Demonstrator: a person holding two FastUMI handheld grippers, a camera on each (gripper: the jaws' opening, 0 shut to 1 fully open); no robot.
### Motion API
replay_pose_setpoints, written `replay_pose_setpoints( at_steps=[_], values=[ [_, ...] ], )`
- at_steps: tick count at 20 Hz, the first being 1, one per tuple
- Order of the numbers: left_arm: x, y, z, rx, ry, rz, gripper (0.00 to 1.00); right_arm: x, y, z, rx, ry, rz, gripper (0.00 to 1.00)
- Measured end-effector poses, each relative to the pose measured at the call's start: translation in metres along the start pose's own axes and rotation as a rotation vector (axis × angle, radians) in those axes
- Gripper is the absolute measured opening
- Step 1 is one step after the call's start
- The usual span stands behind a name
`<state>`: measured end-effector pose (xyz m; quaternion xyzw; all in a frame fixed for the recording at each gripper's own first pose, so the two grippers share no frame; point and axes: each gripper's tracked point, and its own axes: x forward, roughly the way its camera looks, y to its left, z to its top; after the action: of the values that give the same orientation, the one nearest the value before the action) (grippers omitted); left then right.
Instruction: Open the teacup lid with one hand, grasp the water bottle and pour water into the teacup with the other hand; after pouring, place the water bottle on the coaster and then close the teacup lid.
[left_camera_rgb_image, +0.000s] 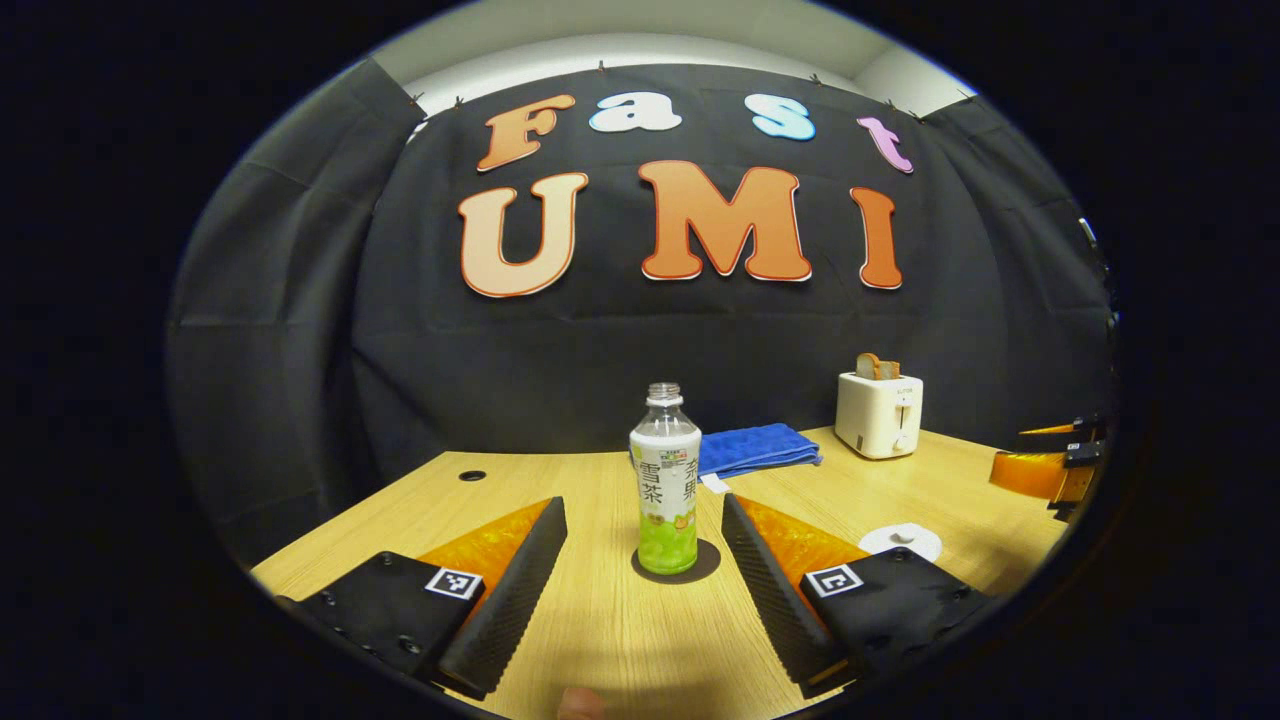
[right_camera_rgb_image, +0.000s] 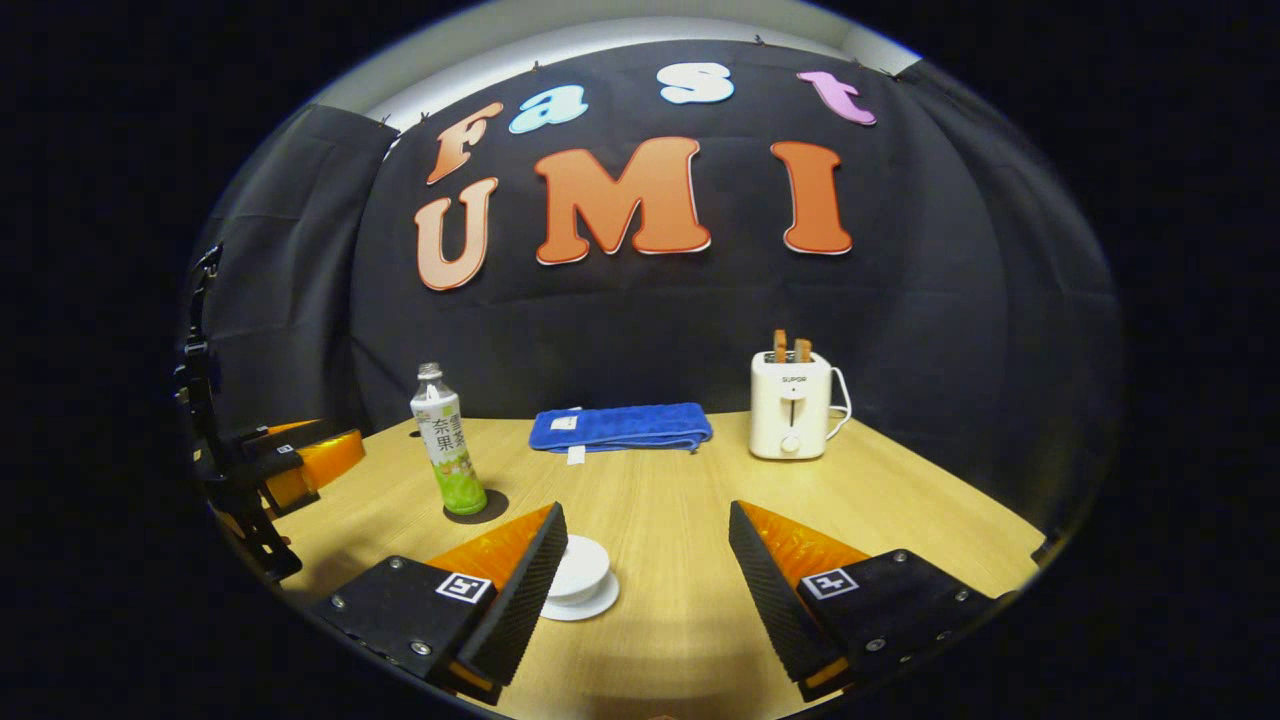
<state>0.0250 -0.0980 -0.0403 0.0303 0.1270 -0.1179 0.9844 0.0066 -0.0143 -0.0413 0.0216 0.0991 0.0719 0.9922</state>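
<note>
Holding both tools low over the pale wood counter (right_camera_rgb_image: 680, 520), I have my left hand-held gripper (left_camera_rgb_image: 645, 560) spread wide with nothing between its fingers, and my right hand-held gripper (right_camera_rgb_image: 645, 565) just as wide and just as empty.

Nearest in the right gripper view, the white teacup (right_camera_rgb_image: 580, 578) sits on its saucer with the lid on, tucked just beside my right tool's left finger. In the left gripper view it shows as a white disc at the right, beyond my left tool's right finger.

A little farther out, the water bottle (left_camera_rgb_image: 665, 480) stands upright on the dark round coaster (left_camera_rgb_image: 700, 565), framed between my left tool's open fingers but well ahead of them, untouched. Its cap is off and green liquid fills the lower part. From the right gripper view the bottle stands at the left, with my left tool further left at the counter's edge.

Toward the back, a folded blue cloth (right_camera_rgb_image: 620, 427) lies flat, and a white toaster (right_camera_rgb_image: 792, 405) with two slices of bread poking up stands beside it to the right. A small dark hole (left_camera_rgb_image: 472, 476) marks the counter's far left corner. Behind everything hangs the black cloth wall (right_camera_rgb_image: 960, 330), with a strip of pale ceiling (left_camera_rgb_image: 650, 30) above it.
</note>
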Motion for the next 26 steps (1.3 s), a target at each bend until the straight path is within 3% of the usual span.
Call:
replay_pose_setpoints(
  at_steps=[6,11,26],
  values=[
    [-0.035,0.007,0.013,-0.043,-0.036,0.060,1.00,-0.024,-0.049,0.007,0.030,-0.034,-0.085,0.97],
    [-0.044,0.010,0.021,-0.053,-0.053,0.092,1.00,-0.031,-0.055,0.008,0.022,-0.053,-0.094,0.97],
    [-0.044,0.002,0.034,-0.019,-0.097,0.080,1.00,-0.029,-0.060,0.010,0.014,-0.067,-0.095,0.97]
  ],
)
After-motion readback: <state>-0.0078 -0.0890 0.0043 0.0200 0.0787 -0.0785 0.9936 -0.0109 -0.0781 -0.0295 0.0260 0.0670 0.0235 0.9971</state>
